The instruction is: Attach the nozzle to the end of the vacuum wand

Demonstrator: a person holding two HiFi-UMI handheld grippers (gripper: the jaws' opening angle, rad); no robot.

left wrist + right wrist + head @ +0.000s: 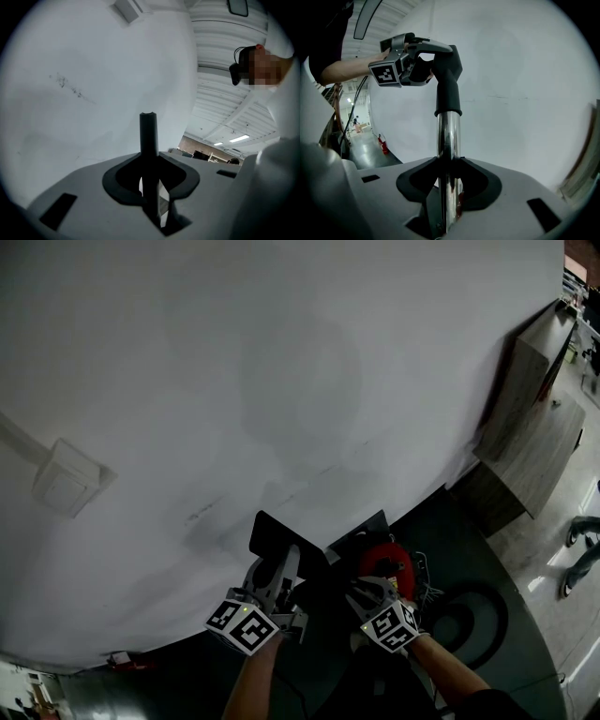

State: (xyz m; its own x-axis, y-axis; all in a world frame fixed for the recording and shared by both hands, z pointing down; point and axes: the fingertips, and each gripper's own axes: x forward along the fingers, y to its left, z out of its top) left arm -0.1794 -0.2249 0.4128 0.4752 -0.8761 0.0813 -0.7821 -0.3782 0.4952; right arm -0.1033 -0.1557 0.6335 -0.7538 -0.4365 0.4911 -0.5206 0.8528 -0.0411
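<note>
In the right gripper view a chrome vacuum wand [448, 154] rises straight up between the jaws of my right gripper [449, 190], which is shut on it. A black nozzle [447, 89] sits with its collar on the wand's top end. My left gripper [415, 58] is shut on the nozzle's upper part. The left gripper view shows a narrow black part of the nozzle [148, 136] clamped in my left gripper [150, 185]. Seen from the head view, left gripper [278, 568] and right gripper [367, 585] stand side by side before a white wall, with the nozzle [279, 536] above them.
A red vacuum body [386, 559] and a coiled hose [469, 615] lie on the dark floor by my right hand. A wooden cabinet [530, 456] stands at the right. A white box [66, 476] is fixed to the wall at the left. A red extinguisher [383, 144] stands far off.
</note>
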